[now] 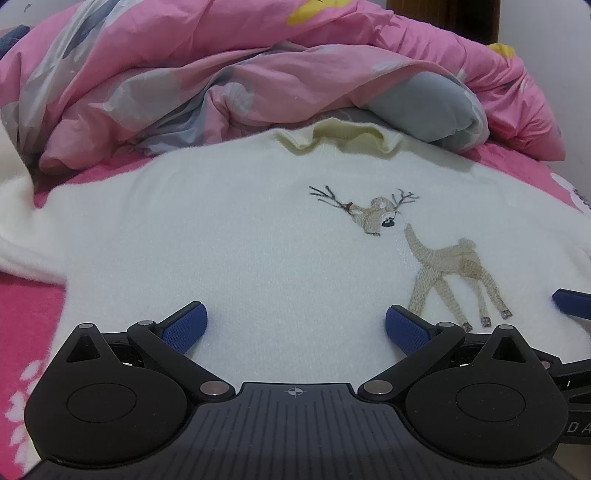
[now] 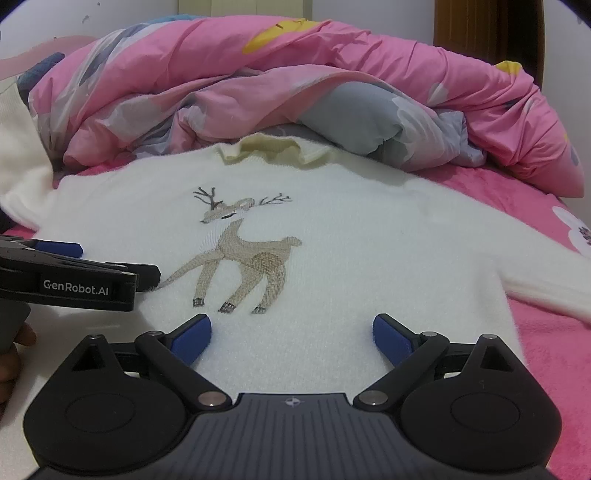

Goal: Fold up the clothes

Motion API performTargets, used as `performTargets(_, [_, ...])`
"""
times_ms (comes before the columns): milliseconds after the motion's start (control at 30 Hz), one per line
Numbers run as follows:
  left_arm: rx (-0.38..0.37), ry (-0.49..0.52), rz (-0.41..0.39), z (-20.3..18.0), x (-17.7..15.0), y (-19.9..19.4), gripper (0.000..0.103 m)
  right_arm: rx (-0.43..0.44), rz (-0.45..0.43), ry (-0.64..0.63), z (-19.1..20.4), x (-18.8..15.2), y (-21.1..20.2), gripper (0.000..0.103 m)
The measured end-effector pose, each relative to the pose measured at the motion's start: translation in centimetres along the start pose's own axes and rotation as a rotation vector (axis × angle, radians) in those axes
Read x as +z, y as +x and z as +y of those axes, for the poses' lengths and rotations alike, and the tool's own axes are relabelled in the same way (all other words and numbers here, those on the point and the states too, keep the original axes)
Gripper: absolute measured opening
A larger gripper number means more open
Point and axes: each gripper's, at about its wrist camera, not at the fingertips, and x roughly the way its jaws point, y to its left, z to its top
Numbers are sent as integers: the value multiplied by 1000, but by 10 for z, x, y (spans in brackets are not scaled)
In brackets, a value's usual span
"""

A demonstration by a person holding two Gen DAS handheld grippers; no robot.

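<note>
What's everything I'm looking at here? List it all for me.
sweater: one, white, spread flat on the bed, collar toward the duvet
deer: one, beige embroidery, on the sweater's front
duvet: one, pink with grey, blue and yellow patches, bunched up behind the sweater
sheet: one, bright pink with white flowers, under the sweater
wooden furniture: one piece, brown, behind the duvet, top right
left gripper: one, black with blue pads, open, over the sweater's hem
right gripper: one, black with blue pads, open, below the deer
hand: one, at the left edge of the right view, partly in view
</note>
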Motion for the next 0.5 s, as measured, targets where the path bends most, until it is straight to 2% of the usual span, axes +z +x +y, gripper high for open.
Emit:
performTargets(233, [-39,-36,-11,8,2,-2,103,6,9,6,-2,3,-1,95])
performTargets(267, [-55,-56,-20,12,2,-5,103,10,10,10,-4,6,-7,88])
performTargets(300, [-72,-76,-31,16,2,-10,103,13,9,13,-5,8,-14,75])
performTargets(400, [-97,-127,-67,29,2,-28,103,6,-57,40,-19,11,-58,73])
performTargets(500, [-119,-140,-49,35,2,-48,103,-39,-101,84,-39,2,-112,67])
